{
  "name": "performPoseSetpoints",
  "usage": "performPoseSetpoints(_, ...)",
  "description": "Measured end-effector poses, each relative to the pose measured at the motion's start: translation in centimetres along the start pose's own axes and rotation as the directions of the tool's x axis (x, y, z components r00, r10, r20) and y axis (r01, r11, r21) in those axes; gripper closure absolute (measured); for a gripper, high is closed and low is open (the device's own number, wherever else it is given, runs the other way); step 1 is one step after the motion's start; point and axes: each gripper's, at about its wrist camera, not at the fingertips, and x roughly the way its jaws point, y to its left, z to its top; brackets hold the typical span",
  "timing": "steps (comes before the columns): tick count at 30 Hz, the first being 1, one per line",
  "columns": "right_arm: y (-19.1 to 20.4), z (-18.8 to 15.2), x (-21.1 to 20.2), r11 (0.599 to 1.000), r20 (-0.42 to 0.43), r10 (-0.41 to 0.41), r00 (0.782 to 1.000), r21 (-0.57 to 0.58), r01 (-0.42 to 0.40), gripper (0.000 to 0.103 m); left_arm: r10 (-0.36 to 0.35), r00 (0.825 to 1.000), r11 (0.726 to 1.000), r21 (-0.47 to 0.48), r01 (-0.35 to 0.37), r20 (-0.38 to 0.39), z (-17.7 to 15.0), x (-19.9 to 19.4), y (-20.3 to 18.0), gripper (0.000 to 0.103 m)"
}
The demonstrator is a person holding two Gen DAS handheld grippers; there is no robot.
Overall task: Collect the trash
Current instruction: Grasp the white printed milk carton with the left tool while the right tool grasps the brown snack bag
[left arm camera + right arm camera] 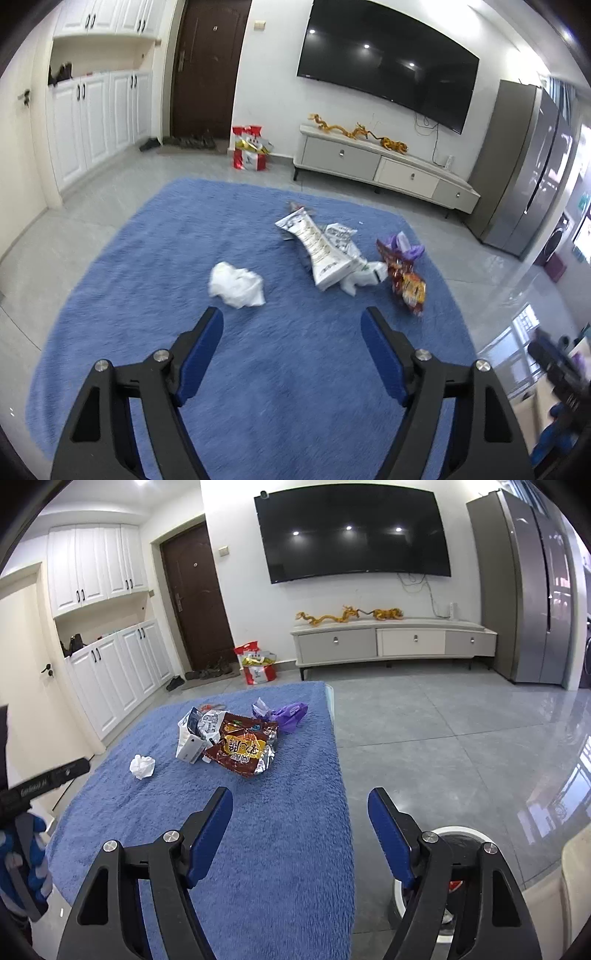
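Nothing looks collected yet. The crumpled tissue [236,283], the white packets [321,251], the red snack bag [242,753] and the purple wrapper [290,713] all lie on the blue rug [258,387]. Both the left gripper [291,325] and right gripper [300,805] hover with fingers apart, empty. A white bin [463,832] sits below the right gripper.

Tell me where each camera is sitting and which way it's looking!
Left wrist view: sits on the left tool, looking forward and down over the blue rug at the crumpled tissue and wrappers; its own two open fingers show.
Right wrist view: sits on the right tool, looking down the rug's right edge toward the red snack bag; its open fingers show, above a white bin.
Both share: rug, trash pile, TV, brown door.
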Motion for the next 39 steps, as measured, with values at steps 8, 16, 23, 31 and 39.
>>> performPoseSetpoints(8,-0.2,1.9,6.7,0.994,-0.058,0.104,0.993,0.035,-0.102,0.028,-0.029,0.994,0.996,-0.092,0.019,-0.109,3.2,8.8,-0.9,0.027)
performPoseSetpoints(16,1.3,3.4,14.0,0.973,-0.115,0.223,0.968,0.086,-0.214,0.028,-0.033,0.989,0.990,-0.142,0.012,-0.141,5.8,14.6,-0.8,0.028)
performPoseSetpoints(23,2.3,4.7,18.7,0.951,-0.146,0.294,0.945,0.146,-0.273,0.026,-0.079,0.976,0.971,-0.238,0.030,-0.201,8.1,19.2,0.0,0.028)
performPoseSetpoints(31,2.0,4.9,22.5,0.920,-0.179,0.356,0.917,0.238,-0.311,0.025,-0.128,0.955,0.939,-0.342,0.031,-0.266,7.9,22.5,1.2,0.038)
performPoseSetpoints(39,2.0,4.2,22.9,0.895,-0.187,0.418,0.889,0.251,-0.368,0.074,-0.204,0.945,0.901,-0.427,0.078,-0.256,6.8,22.1,2.7,0.065)
